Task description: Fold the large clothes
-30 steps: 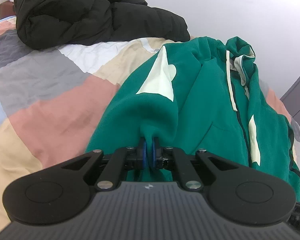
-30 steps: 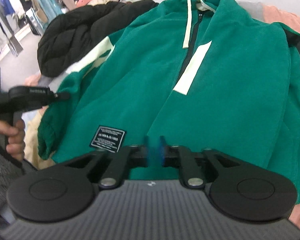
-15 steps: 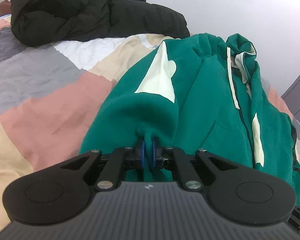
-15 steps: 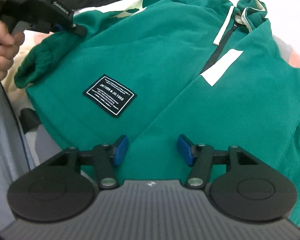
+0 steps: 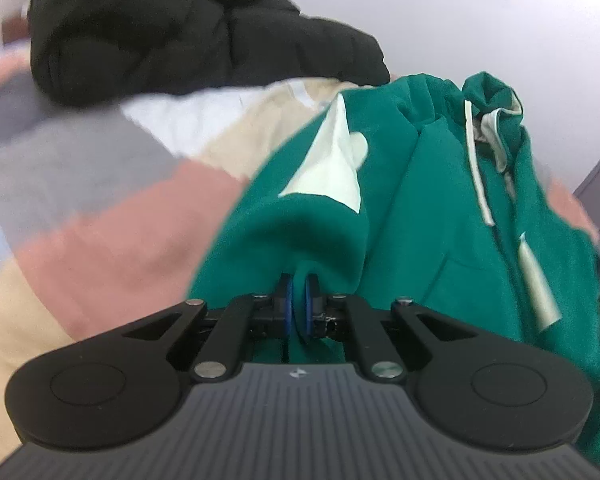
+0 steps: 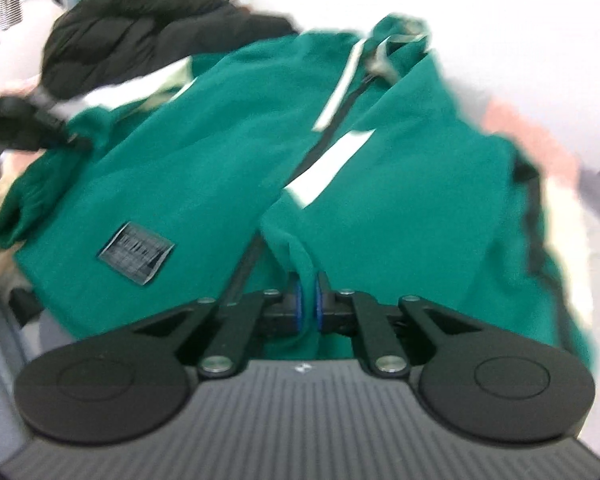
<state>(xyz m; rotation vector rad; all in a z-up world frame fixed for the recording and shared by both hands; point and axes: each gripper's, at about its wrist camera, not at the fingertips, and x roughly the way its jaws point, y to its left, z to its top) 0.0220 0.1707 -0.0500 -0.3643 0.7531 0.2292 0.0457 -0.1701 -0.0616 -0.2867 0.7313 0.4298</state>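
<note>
A green zip hoodie lay spread on a patchwork bedspread beside a black puffer jacket. The left gripper was clamped on a fold of the hoodie's sleeve; the right gripper pinched the hem near the zipper (view blurred).

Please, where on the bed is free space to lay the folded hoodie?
Free: the patchwork bedspread between the green hoodie and the black puffer jacket. Crowded: the far end under the jacket, and the wall side, which the hoodie covers.
</note>
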